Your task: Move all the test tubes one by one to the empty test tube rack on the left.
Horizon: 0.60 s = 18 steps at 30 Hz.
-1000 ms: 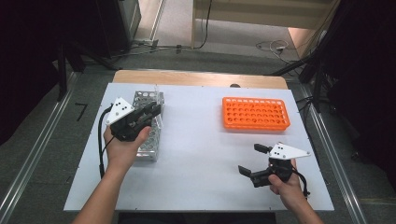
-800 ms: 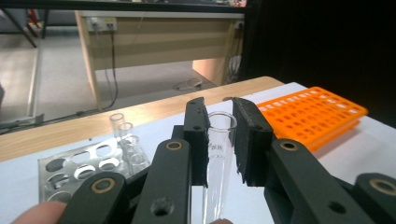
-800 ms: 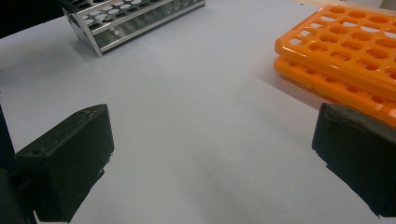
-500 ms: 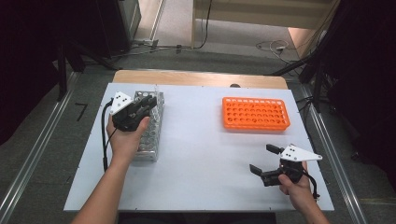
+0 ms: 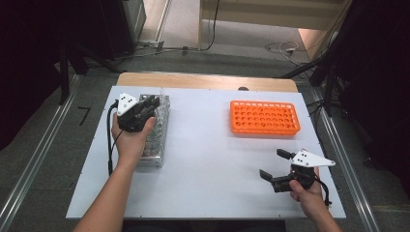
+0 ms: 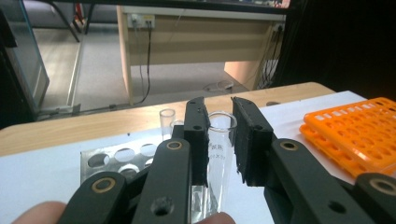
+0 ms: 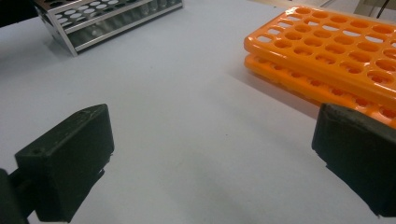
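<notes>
The left hand has slid forward along the metal rack (image 5: 155, 129) since a second ago, and now the left tongs (image 6: 219, 135) sit closed around a glass tube (image 6: 219, 154) standing upright in the rack's far end. That looks like the grab made; a lift towards the orange rack (image 5: 264, 117) is my guess for what follows. The right tongs (image 5: 280, 166) have drifted a little to the right, jaws wide apart and holding nothing, hovering low over the table (image 5: 212, 159), well short of the orange rack.
</notes>
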### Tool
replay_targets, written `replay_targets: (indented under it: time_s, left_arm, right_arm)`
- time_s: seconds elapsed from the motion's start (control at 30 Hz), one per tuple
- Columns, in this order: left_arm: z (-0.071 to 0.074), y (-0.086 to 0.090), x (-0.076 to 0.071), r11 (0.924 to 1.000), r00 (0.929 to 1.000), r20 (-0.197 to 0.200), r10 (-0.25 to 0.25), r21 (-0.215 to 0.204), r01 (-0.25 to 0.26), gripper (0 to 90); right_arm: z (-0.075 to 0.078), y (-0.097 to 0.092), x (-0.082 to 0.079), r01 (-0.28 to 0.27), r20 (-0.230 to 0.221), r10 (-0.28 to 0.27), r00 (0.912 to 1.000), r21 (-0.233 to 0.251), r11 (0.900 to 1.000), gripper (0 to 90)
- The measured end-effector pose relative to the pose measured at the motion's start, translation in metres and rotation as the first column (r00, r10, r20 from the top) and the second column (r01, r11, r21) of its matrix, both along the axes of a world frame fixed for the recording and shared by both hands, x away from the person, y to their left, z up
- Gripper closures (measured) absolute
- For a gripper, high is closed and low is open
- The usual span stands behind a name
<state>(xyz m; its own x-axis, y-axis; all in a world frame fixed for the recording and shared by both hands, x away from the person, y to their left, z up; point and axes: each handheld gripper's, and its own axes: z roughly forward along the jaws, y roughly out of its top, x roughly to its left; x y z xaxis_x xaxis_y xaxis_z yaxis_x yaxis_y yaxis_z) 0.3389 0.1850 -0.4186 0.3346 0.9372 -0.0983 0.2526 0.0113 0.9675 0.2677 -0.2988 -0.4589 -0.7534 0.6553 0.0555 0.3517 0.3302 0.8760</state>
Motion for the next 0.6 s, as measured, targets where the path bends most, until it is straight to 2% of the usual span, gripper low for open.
replay_targets:
  time_s: [0.1,0.17,0.3,0.37,0.43,0.6]
  left_arm:
    - [-0.0019,-0.001,0.0022,1.0,0.9999,-0.011,0.007,0.004,-0.007,76.2]
    - [-0.0034,-0.0016,0.0038,1.0,0.9995,-0.032,-0.004,0.004,0.004,76.2]
    - [-0.0074,-0.0037,0.0064,0.9995,0.9972,-0.073,-0.016,0.027,0.019,75.9]
    - [-0.0078,-0.0051,0.0068,0.999,0.9962,-0.087,-0.005,0.045,0.009,75.8]
    - [-0.0087,-0.0049,0.0081,0.9989,0.9934,-0.115,-0.003,0.045,0.008,75.6]
    - [-0.0093,-0.0057,0.0074,0.9981,0.9879,-0.155,0.003,0.061,0.006,75.2]
  right_arm:
    - [0.0005,-0.0012,-0.0002,0.004,-0.002,-0.004,1.0,0.006,1.0,0.0]
    - [0.0003,-0.0018,0.0002,0.006,0.001,-0.006,1.0,0.005,1.0,0.0]
    - [0.0003,-0.0019,0.0004,0.002,0.004,-0.002,1.0,0.005,1.0,0.0]
    - [0.0002,-0.0014,0.0,0.002,0.002,-0.002,1.0,0.003,1.0,0.0]
    - [0.0002,-0.0012,-0.0001,0.001,0.003,-0.001,1.0,0.002,1.0,0.0]
    - [0.0002,-0.0023,0.0004,0.004,0.007,-0.004,1.0,0.002,1.0,0.0]
